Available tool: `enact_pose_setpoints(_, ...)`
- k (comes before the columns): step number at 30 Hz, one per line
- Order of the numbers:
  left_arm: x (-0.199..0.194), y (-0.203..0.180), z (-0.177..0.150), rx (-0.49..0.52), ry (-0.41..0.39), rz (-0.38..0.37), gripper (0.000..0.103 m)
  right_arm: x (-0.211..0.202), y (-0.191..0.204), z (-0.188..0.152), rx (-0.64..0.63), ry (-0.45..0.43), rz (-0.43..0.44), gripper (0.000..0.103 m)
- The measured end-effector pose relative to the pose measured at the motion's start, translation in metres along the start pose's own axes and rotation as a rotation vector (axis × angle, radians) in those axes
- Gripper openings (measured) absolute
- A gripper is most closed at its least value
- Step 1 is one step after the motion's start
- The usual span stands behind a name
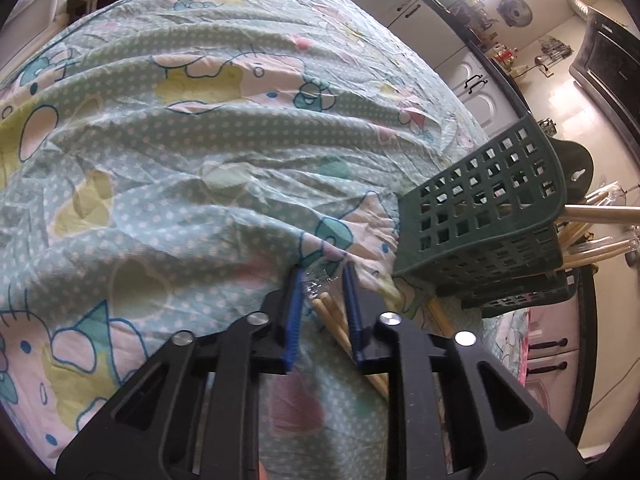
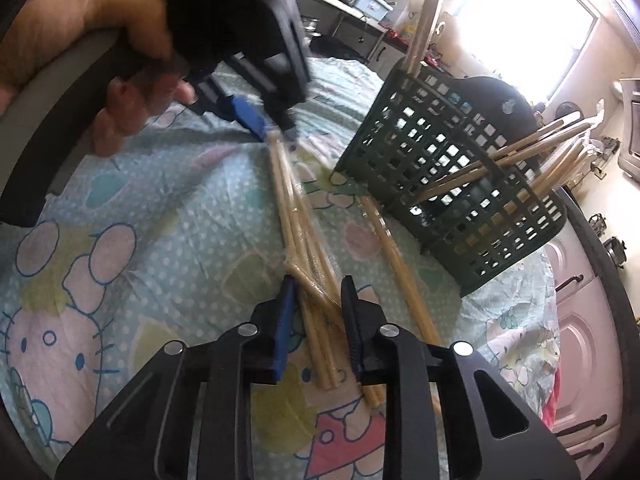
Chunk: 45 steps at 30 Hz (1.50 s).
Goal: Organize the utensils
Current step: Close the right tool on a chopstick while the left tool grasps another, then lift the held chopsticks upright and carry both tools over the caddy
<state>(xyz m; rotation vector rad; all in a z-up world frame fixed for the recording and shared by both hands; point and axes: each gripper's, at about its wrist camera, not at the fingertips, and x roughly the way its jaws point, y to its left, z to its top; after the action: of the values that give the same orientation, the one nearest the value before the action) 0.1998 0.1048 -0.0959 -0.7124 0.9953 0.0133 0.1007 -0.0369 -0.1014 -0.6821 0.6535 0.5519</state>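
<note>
The wrapped bundle of chopsticks (image 2: 298, 224) lies on the cartoon-cat-print cloth (image 1: 160, 160) covering the table, beside the green slotted basket (image 2: 452, 200), which holds more chopsticks. The left gripper (image 2: 276, 132) pinches the bundle's far end; the right gripper (image 2: 318, 292) pinches its near end. No writing is legible.

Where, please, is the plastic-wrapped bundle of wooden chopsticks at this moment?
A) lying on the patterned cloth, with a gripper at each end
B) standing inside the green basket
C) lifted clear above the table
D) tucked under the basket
A: the wrapped chopstick bundle lies on the cloth, its far end at the left gripper and its near end between the right gripper's fingers, beside the green basket.
</note>
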Motion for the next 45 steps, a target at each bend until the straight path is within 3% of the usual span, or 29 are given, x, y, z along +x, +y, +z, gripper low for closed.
enact_pose_setpoints(10, -0.017, 0.016, -0.002, -0.038, -0.026, -0.082, 0.004, -0.025, -0.033, 0.008, 0.117, -0.073, 0.002, 0.016)
enact_pose_setpoints(18, -0.05, 0.013, -0.002, -0.01, -0.105, -0.122, 0.003, -0.04, -0.07, 0.012, 0.312, -0.104, 0.086, 0.016)
enact_pose_setpoints(32, -0.11, -0.032, -0.004, 0.103, -0.224, -0.229, 0.003, -0.061, -0.123, 0.008, 0.588, -0.142, 0.18, 0.006)
enact_pose_setpoints(45, -0.14, -0.072, -0.008, 0.183, -0.268, -0.32, 0.003, -0.078, -0.144, 0.01, 0.66, -0.205, 0.215, 0.006)
